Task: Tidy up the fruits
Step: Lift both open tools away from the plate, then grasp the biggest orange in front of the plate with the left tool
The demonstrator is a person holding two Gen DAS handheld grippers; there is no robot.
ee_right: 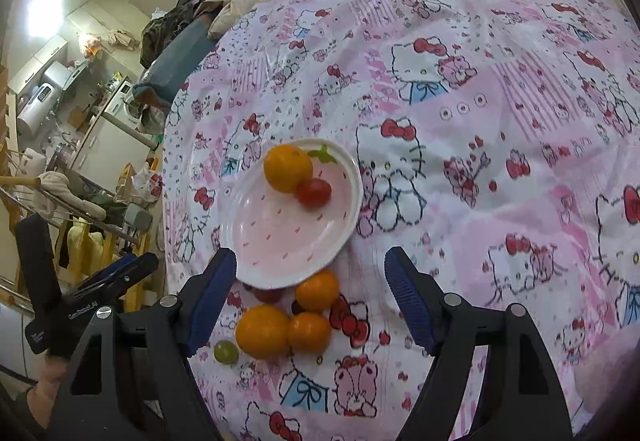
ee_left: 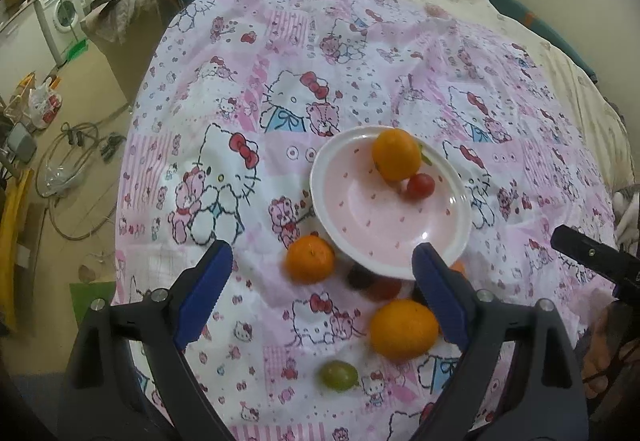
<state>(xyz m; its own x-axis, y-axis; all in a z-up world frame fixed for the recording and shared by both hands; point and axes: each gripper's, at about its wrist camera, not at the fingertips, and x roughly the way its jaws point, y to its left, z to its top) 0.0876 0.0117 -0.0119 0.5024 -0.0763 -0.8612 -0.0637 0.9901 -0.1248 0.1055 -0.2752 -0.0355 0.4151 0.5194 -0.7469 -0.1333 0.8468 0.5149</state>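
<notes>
While upright, plate (ee_left: 320, 197) holds orange (ee_left: 396, 154).

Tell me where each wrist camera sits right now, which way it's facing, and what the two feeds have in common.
Left wrist: rides on the left gripper, above the bed, looking forward and down at the plate; its own two blue fingers show, open, with the other gripper at the right edge.
Right wrist: on the right gripper, looking down at the plate from its right side; open blue fingers show, the other gripper at lower left.
Shared: plate, loose fruit beside it, Hello Kitty sheet.
</notes>
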